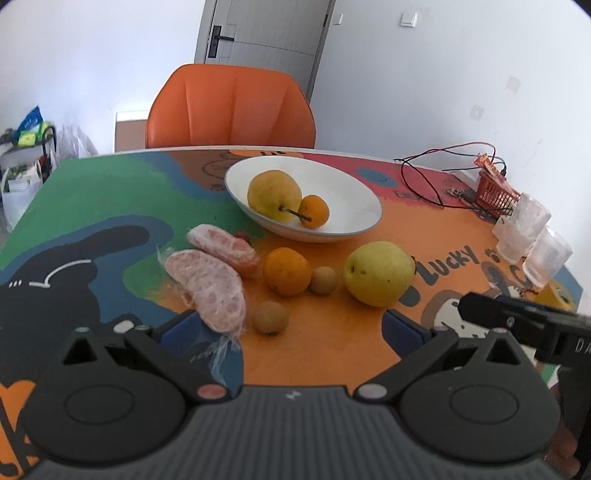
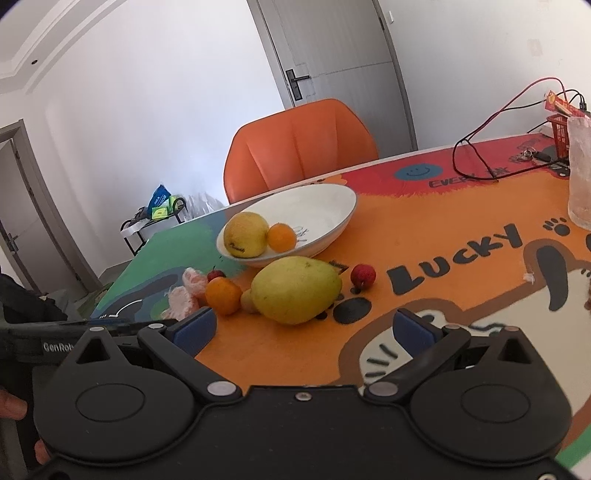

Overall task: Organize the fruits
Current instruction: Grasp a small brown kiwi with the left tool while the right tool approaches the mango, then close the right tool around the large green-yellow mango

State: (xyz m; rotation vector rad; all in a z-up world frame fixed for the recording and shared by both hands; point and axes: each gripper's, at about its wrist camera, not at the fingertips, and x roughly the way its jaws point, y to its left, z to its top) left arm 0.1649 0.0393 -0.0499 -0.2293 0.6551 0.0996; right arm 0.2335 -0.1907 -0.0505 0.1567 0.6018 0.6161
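While both claws stand apart and empty, your right claw [image 2: 303, 328] is nearer the loose pear [image 2: 295, 290], which lies on the bench [image 2: 424, 236] just ahead and slightly left of it. Its long axis runs crosswise to the fingers, narrower end pointing right. Your left claw [image 1: 291, 328] faces the pomelo segments [image 1: 210, 284]. Beyond sits the white bowl [image 2: 332, 206], holding another pear and an orange.

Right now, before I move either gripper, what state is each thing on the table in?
Left gripper: open, empty.
Right gripper: open, empty.
White bowl: upright, holds a pear and a small orange.
Loose pear: on the table, outside the bowl.
Loose orange: on the table.
Pomelo segments: peeled, on the table.
Door: shut.
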